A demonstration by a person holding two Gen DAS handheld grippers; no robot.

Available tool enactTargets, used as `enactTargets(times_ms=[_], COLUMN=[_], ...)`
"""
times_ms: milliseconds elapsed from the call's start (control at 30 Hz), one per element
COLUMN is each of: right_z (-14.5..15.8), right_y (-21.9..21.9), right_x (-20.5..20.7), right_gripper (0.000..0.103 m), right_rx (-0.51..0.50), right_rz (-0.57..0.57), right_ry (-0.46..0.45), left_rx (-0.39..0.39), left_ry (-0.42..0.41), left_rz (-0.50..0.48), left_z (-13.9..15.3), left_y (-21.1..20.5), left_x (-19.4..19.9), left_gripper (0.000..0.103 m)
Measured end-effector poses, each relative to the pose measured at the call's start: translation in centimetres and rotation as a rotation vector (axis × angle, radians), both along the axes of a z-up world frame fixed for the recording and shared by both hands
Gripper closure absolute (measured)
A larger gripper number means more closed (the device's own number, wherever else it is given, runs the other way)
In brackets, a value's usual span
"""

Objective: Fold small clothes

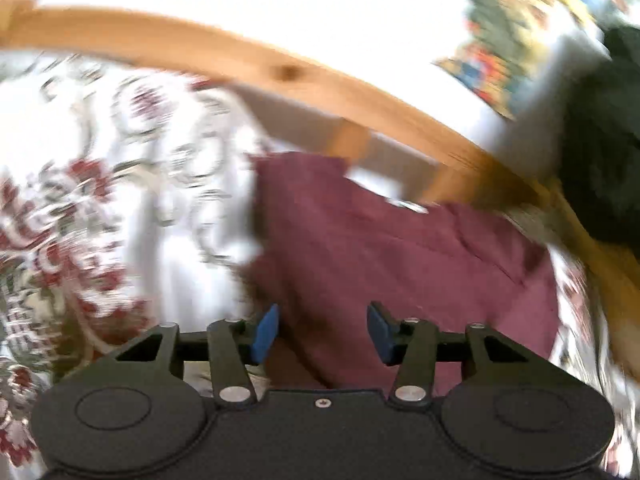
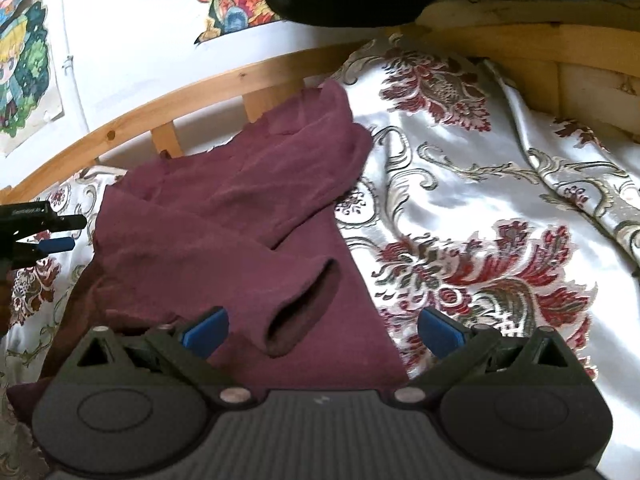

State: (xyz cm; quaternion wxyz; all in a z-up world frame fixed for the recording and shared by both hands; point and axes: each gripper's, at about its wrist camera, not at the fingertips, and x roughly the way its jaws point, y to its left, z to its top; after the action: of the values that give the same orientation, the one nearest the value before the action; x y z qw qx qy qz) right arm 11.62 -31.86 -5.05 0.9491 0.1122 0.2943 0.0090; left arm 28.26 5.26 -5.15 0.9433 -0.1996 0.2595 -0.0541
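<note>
The maroon garment [image 2: 224, 216] lies spread on my bed cover, its body running toward me and one sleeve folded back across it, the open cuff [image 2: 302, 308] resting just ahead of my right gripper [image 2: 322, 332]. That gripper hangs over the near end of the cloth with its blue pads [image 2: 206, 330] set wide apart and nothing gripped; the cuff sits in the gap without either pad pressing on it. My left gripper [image 1: 323, 330] is over the garment's left edge, its jaws partly parted and empty, the maroon cloth [image 1: 400, 248] showing between them; that view is smeared. From the right camera I see it at the far left, just beside the cloth. Around everything lies the white satin bedspread [image 2: 480, 200] with red floral patterns, bounded by the wooden bed rail [image 2: 168, 104], with cartoon posters [image 2: 24, 68] on the white wall behind.
</note>
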Motion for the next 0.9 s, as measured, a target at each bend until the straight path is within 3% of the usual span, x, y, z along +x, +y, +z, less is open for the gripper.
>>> enactTargets(times_ms=[67,233,467,567,667,767,900], right_z=[0.0,0.6,3.8,5.9,7.3,7.4,6.0], right_y=[0.6,2.6,7.4,9.8,12.6,16.4,22.9], right_x=[0.2,1.1,5.9,10.1,15.6,21.2,27.9], right_gripper=[0.0,0.0,0.0,0.001,0.01,0.02,0.021], right_rx=[-0.017,-0.067,-0.145,-0.119,-0.066,-0.022,-0.063], right_rz=[0.013,0.071,0.255,0.354,0.441,0.53,0.67], right_ry=[0.007,0.015,-0.018,-0.048,-0.063,-0.066,-0.025], left_rx=[-0.039,-0.181,-0.299,-0.359,-0.382,-0.381,-0.412], left_ry=[0.017,0.016,0.022,0.021,0.007,-0.011,-0.006], left_rz=[0.026,-0.028,-0.086,-0.063,-0.039,-0.036,-0.04], left_z=[-0.7,-2.4,-5.3,-6.1,-6.2,-6.0,-6.2], left_y=[1.3,3.3,4.6,5.3,5.1,5.0,5.5], left_x=[1.1,3.2,5.2,4.9,4.5,4.3,4.5], left_gripper=[0.063,0.064,0.092,0.095,0.096,0.096,0.096])
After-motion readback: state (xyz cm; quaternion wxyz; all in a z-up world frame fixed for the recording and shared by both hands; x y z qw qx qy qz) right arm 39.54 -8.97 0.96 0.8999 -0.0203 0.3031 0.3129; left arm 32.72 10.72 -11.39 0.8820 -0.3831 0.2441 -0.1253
